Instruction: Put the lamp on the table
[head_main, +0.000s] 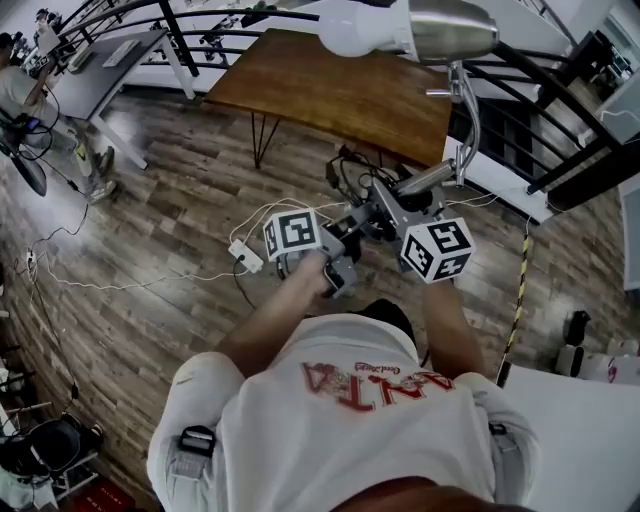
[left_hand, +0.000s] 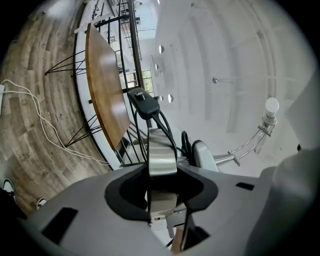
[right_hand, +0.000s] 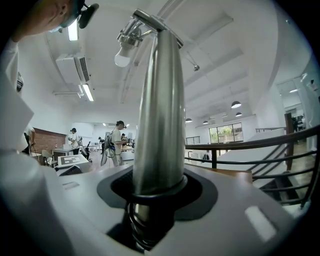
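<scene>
The lamp is a silver metal desk lamp held in the air over the floor, short of the brown wooden table (head_main: 340, 90). Its shade (head_main: 450, 28) and white bulb (head_main: 350, 28) rise toward my head on a curved arm (head_main: 468, 120). My left gripper (head_main: 350, 238) is shut on the flat metal foot (left_hand: 161, 152) of the lamp, where a black plug (left_hand: 144, 102) and cables hang. My right gripper (head_main: 402, 205) is shut on the tapered stem (right_hand: 160, 110). The bulb (right_hand: 122, 57) shows above the stem. The table (left_hand: 102, 85) lies ahead.
A white power strip (head_main: 245, 255) with white cables lies on the wood floor. A black railing (head_main: 560, 110) runs behind and right of the table. A grey desk (head_main: 110, 70) and a person (head_main: 20, 90) are at the far left. A white surface (head_main: 590, 430) is at lower right.
</scene>
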